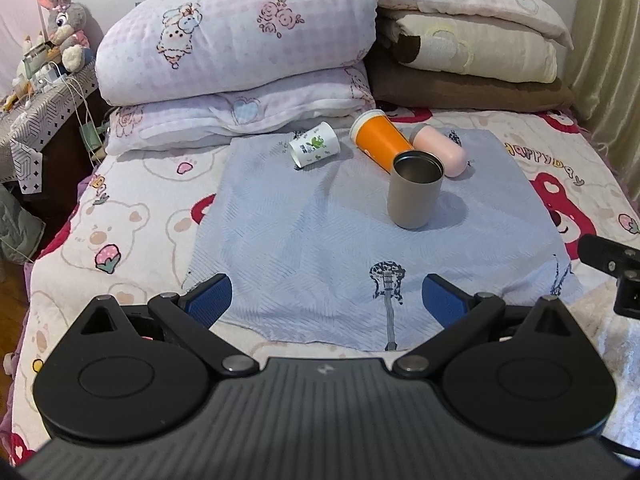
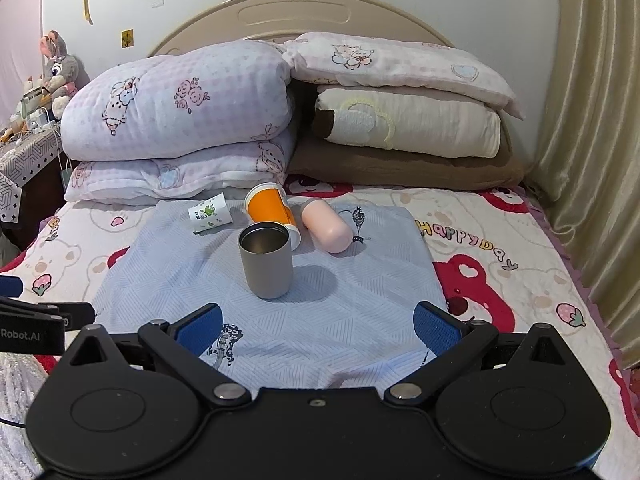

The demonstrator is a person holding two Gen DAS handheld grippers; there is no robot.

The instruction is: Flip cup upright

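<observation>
- Left wrist view: the left gripper (image 1: 326, 300) hangs over the blue cloth (image 1: 304, 240), jaws spread and empty. The grey cup (image 1: 415, 190) stands upright ahead, just in front of the lying orange cup (image 1: 380, 140).
- Right wrist view: the right gripper (image 2: 318, 330) has its jaws spread, holding nothing; the grey cup (image 2: 266, 262) stands upright on the cloth (image 2: 360, 300), with the pink cup (image 2: 326, 228) and paper cup (image 2: 210, 214) lying behind.

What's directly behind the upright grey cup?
Behind the grey cup lies the orange cup on its side, its white rim partly covered by the grey one. The pink cup lies beside it. Whether the orange and grey cups touch is unclear.
</observation>
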